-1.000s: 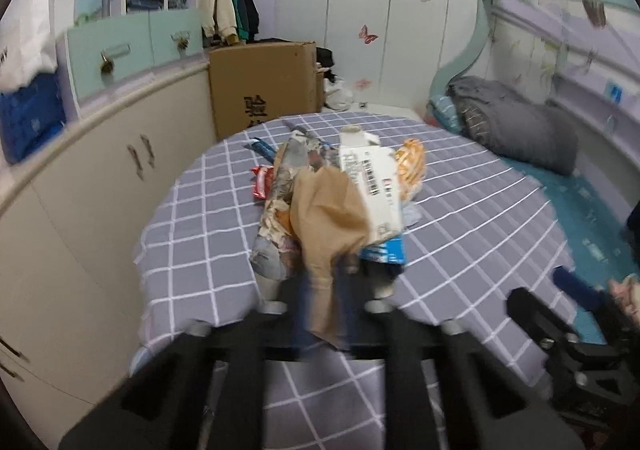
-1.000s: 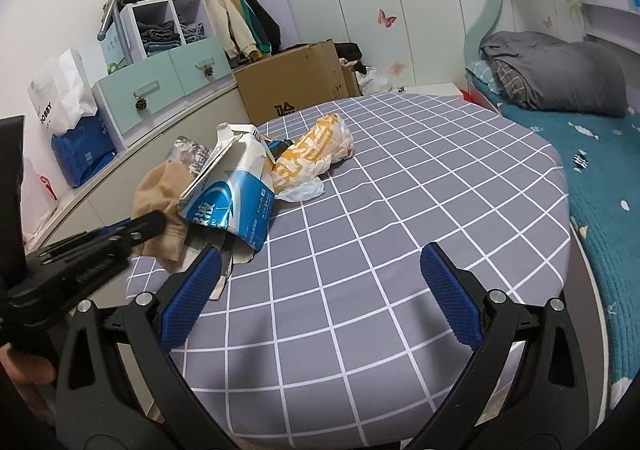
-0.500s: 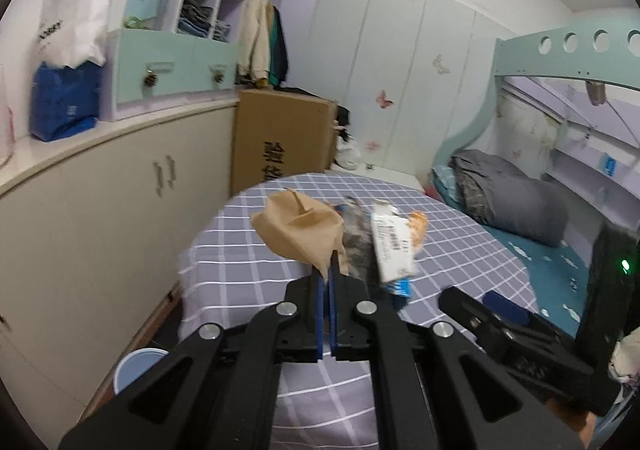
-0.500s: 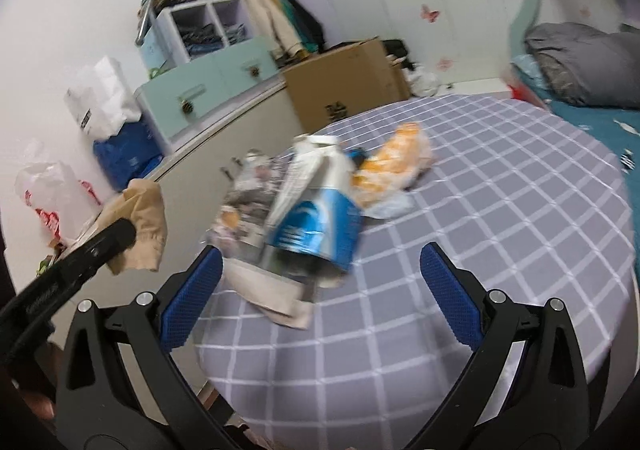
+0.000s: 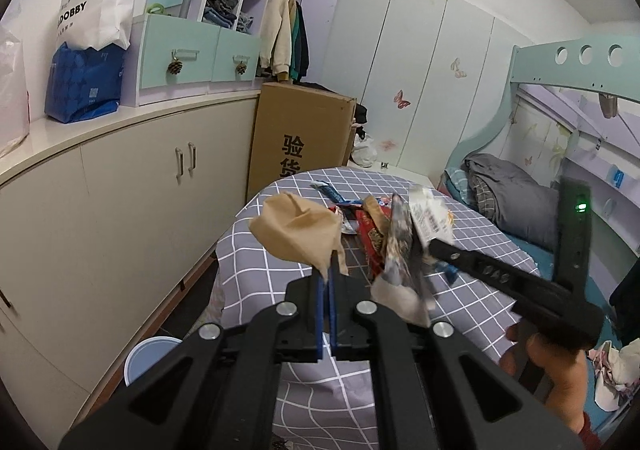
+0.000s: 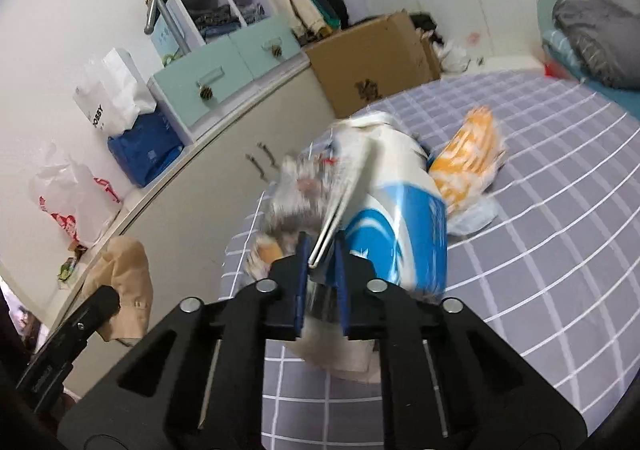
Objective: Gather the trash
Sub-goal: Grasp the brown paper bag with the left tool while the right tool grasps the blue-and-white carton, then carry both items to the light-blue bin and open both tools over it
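My left gripper [image 5: 326, 278] is shut on a crumpled brown paper [image 5: 298, 236], held up above the left edge of the checked table [image 5: 256, 262]. In the right wrist view the same brown paper [image 6: 128, 282] hangs at the lower left. My right gripper [image 6: 320, 250] has its jaws closing, the pads pressing on a flap of a blue and white carton [image 6: 400, 226] and a silvery wrapper [image 6: 300, 189]. That bundle [image 5: 400, 246] looks raised off the cloth. An orange snack bag [image 6: 468, 157] lies behind it on the table.
A pale blue bucket [image 5: 150, 354] stands on the floor beside the table, under the cream cabinet [image 5: 120, 189]. A cardboard box [image 5: 304, 129] stands behind the table and a bed [image 5: 512, 201] to the right. Red [image 5: 372, 234] and blue [image 5: 332, 193] wrappers lie on the cloth.
The right gripper's jaws went from wide open to closed on the carton and wrapper. The left gripper carried the brown paper up and off toward the table's left edge.
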Demonstrator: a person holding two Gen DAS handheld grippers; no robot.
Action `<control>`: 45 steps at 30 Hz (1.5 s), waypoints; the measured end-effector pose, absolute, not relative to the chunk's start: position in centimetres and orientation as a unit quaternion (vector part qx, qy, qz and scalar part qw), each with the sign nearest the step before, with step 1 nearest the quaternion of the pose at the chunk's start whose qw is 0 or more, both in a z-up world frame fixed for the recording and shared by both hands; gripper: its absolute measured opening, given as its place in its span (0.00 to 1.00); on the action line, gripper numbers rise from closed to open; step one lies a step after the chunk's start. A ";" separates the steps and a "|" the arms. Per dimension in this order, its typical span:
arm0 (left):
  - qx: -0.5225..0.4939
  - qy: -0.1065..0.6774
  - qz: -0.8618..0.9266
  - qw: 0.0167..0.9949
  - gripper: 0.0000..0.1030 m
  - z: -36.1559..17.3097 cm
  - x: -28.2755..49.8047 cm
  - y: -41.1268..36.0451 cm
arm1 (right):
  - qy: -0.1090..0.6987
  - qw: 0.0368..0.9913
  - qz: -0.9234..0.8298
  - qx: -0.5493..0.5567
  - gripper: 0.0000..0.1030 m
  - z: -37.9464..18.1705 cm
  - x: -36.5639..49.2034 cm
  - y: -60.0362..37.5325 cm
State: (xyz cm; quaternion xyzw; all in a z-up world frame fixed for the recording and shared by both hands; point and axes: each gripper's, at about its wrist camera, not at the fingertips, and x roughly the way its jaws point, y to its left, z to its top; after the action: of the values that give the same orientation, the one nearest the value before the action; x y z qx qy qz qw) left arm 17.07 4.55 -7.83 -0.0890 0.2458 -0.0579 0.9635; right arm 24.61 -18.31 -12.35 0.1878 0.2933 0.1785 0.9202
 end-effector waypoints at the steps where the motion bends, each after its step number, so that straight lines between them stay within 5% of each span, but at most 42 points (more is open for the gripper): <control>1: -0.091 0.245 -0.061 0.963 0.02 -7.8 17.1 4.6 | 0.286 0.923 0.177 0.187 0.06 -12.0 24.2 -18.6; 9: -0.112 0.241 -0.070 0.962 0.02 -7.9 16.5 6.2 | 0.224 0.940 0.184 0.178 0.06 -7.9 20.7 -19.8; 17: -0.130 0.245 -0.017 0.961 0.02 -9.4 14.7 12.3 | 0.237 0.913 0.307 0.127 0.06 -6.9 18.5 -9.9; 29: -0.180 0.350 0.121 0.911 0.02 -19.1 15.3 26.0 | 0.389 0.816 0.421 0.069 0.06 -19.1 21.5 10.2; 41: -0.221 0.458 0.138 0.850 0.04 -31.5 22.5 31.0 | 0.500 0.781 0.370 0.049 0.06 -32.0 28.2 16.5; 42: -0.222 0.462 0.138 0.848 0.11 -32.1 23.2 31.3 | 0.504 0.781 0.366 0.050 0.06 -32.6 28.8 16.7; 43: -0.224 0.473 0.139 0.841 0.37 -32.8 24.0 31.6 | 0.507 0.781 0.362 0.051 0.06 -32.9 29.1 16.5; 45: -0.219 0.479 0.158 0.835 0.70 -33.7 24.6 32.1 | 0.513 0.780 0.354 0.053 0.07 -33.9 29.6 16.5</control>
State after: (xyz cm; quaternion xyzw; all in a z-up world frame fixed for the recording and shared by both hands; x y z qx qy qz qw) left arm 24.59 32.06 -33.68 -0.2187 0.4788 0.1579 0.8355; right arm 29.61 16.45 -33.88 0.0533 0.5134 0.3539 0.7800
